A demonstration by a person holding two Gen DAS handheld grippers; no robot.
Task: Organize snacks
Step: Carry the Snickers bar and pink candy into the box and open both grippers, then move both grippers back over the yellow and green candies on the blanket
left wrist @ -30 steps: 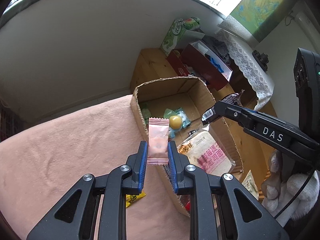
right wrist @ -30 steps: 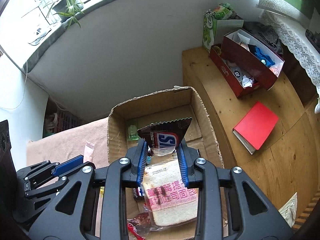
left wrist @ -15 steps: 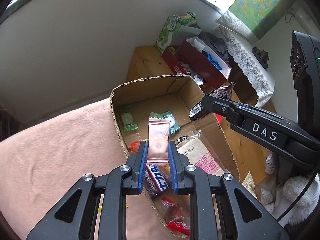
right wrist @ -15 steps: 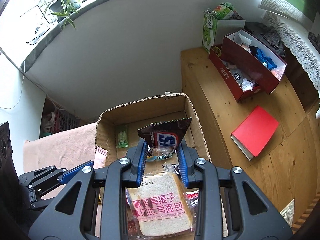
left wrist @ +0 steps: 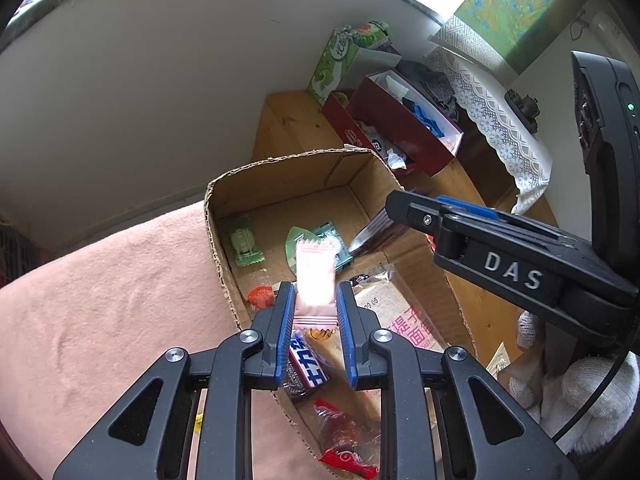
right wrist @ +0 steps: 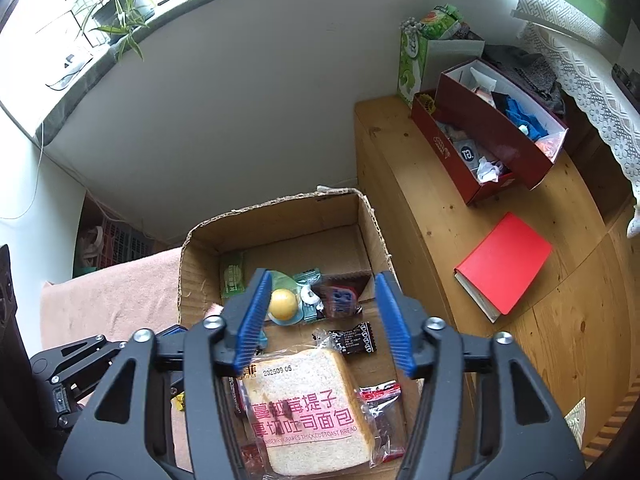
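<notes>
Left claw (left wrist: 314,316) is pinched tight on a pink sachet (left wrist: 315,280), holding it upright over the near-left edge of the box (left wrist: 280,168). Right claw (right wrist: 326,322) has just been opening up, jaws now standing well apart w/ nothing between the pads; the dark choc wrapper (right wrist: 340,298) lies on the box floor under it.

Box is plain brown cardboard w/ ragged torn rims, sitting half on a pink fuzzy blanket (left wrist: 100,300), right beside a wooden bench (right wrist: 440,208). Inside we've got a bagged bread slice (right wrist: 308,408) in clear crinkly plastic w/ a pink label, a round yellow candy (right wrist: 283,306) in a green pack, a small green packet (right wrist: 233,278) by the left wall, a black mini wrapper (right wrist: 354,342), and some red shiny ones down front.

On the bench: a dark red carton (right wrist: 500,128) stuffed w/ odds and ends, a green tissue box (right wrist: 416,56) behind it, plus a flat red book (right wrist: 504,264).
</notes>
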